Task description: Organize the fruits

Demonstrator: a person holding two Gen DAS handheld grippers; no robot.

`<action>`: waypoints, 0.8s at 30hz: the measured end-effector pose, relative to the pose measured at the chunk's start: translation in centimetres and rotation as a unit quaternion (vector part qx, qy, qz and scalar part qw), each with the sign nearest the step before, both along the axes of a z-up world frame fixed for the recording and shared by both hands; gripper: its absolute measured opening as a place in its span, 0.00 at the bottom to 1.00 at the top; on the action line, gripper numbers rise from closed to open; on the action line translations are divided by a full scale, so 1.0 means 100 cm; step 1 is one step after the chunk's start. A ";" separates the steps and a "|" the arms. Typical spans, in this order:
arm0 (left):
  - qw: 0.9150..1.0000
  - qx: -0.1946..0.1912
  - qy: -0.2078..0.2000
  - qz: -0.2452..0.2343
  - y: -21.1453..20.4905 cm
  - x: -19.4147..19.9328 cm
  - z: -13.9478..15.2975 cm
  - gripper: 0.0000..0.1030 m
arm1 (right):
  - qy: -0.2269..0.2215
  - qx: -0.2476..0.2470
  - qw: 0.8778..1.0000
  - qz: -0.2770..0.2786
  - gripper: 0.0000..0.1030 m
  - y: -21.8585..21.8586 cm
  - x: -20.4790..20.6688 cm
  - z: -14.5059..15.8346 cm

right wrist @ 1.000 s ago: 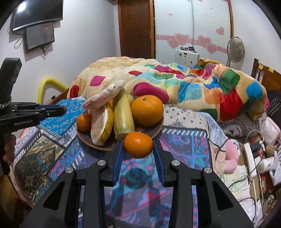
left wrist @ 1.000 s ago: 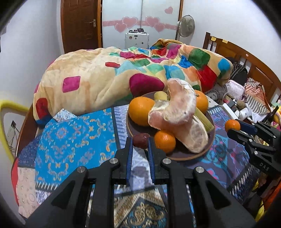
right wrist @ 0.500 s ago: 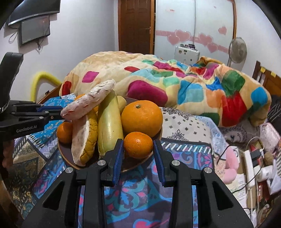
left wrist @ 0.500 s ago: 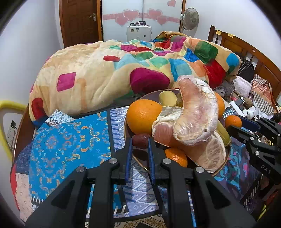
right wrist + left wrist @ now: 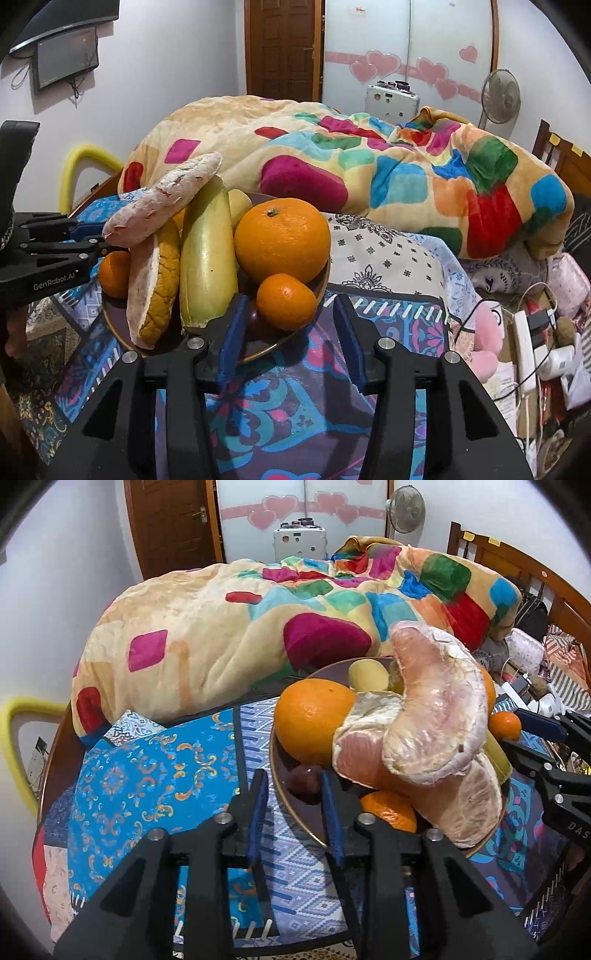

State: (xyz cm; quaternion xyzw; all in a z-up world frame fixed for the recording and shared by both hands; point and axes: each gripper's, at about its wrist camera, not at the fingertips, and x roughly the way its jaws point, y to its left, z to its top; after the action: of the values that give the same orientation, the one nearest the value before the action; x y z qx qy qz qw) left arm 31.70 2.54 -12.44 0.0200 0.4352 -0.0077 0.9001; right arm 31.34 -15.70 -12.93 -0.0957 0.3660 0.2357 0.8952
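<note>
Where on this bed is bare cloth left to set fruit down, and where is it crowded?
Free: the blue patterned cloth between the plate and the blanket; the dotted sheet right of the large orange. Crowded: the heaped plate and the cables and chargers at the bed's right edge.

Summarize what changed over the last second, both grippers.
The right gripper carried the small orange to the plate and opened. The left gripper brought the dark red fruit over the rim and released it. The other fruit stayed piled.
</note>
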 end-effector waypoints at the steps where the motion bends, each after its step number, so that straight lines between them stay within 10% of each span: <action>1: 1.000 -0.003 0.001 0.000 0.001 -0.001 0.001 0.33 | 0.000 0.000 1.000 0.001 0.44 0.000 0.000 0.000; 13: 0.995 -0.063 -0.077 0.002 0.008 -0.073 0.072 0.38 | -0.045 0.021 0.999 -0.005 0.46 -0.017 -0.043 0.047; 24: 0.967 -0.052 -0.249 -0.008 -0.016 -0.215 0.167 0.55 | -0.143 0.107 0.984 -0.010 0.46 -0.042 -0.148 0.137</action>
State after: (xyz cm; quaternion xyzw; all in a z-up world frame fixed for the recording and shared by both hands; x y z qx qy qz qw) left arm 10.17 0.92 4.27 -0.0224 0.1964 -0.0324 0.9797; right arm 16.49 -19.93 0.78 -0.0284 0.2079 0.2479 0.9458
